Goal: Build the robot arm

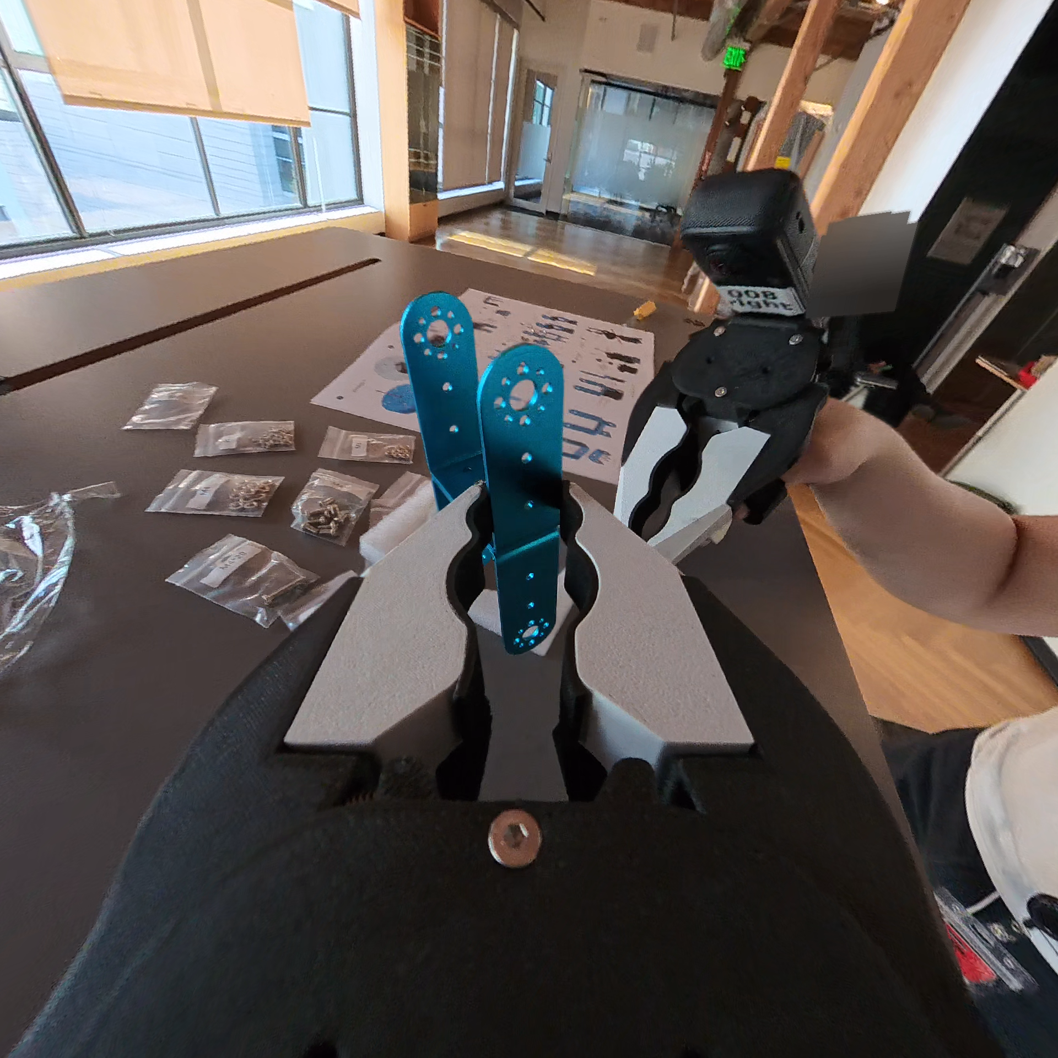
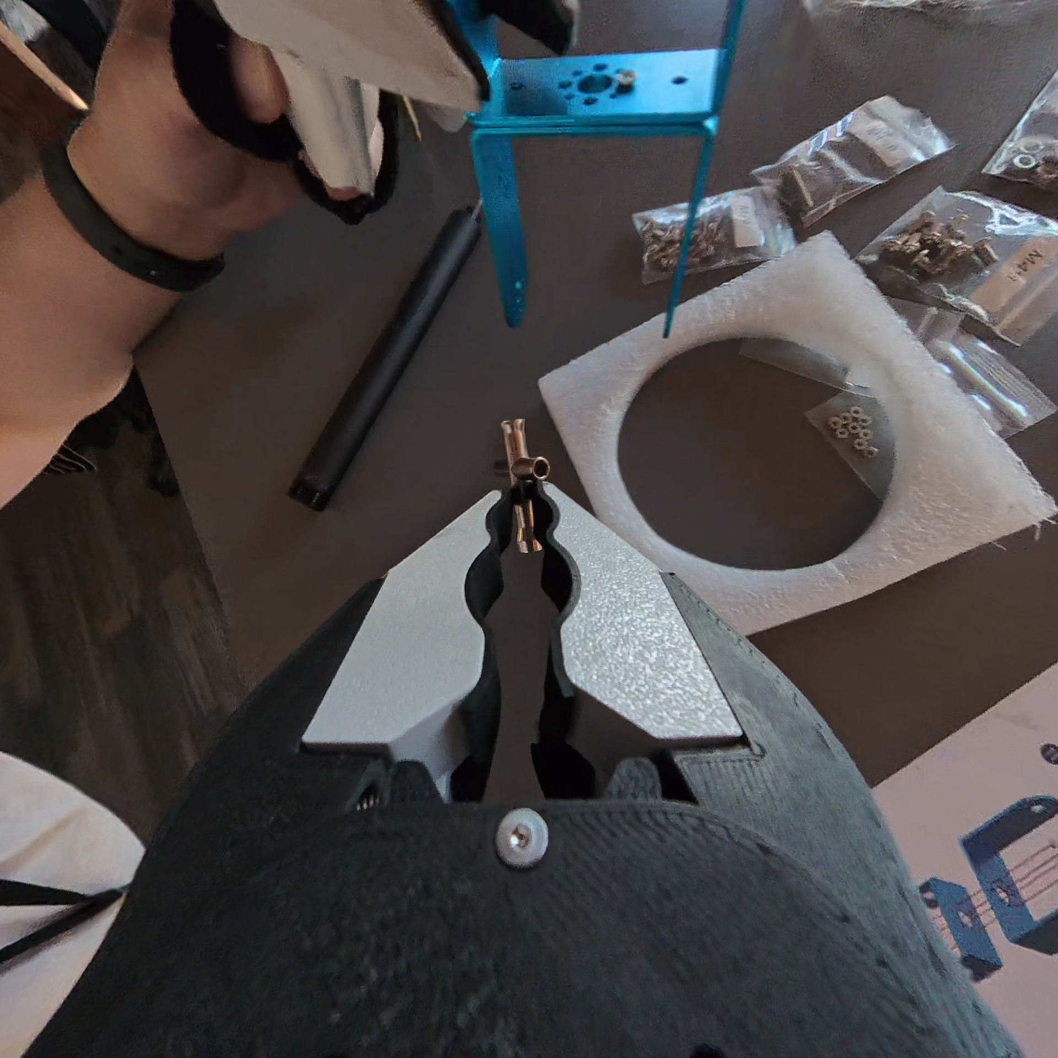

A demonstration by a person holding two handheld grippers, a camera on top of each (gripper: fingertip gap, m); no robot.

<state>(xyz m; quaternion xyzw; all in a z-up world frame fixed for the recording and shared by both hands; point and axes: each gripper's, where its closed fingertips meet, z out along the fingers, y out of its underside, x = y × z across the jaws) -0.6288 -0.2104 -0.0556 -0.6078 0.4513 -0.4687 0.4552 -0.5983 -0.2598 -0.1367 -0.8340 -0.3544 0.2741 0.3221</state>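
Left wrist view: my left gripper (image 1: 524,504) clamps the blue bracket (image 1: 524,458), base hidden. My right gripper (image 2: 522,504) pinches a small metal tool (image 2: 522,475), lower end hidden

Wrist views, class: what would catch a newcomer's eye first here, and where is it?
The bright blue bracket stands out first, held upright off the dark table in the left gripper. Next, the small metal cross wrench pinched at the tip of the right gripper, above the table beside a white foam square with a round cut-out. Bags of screws lie beyond.
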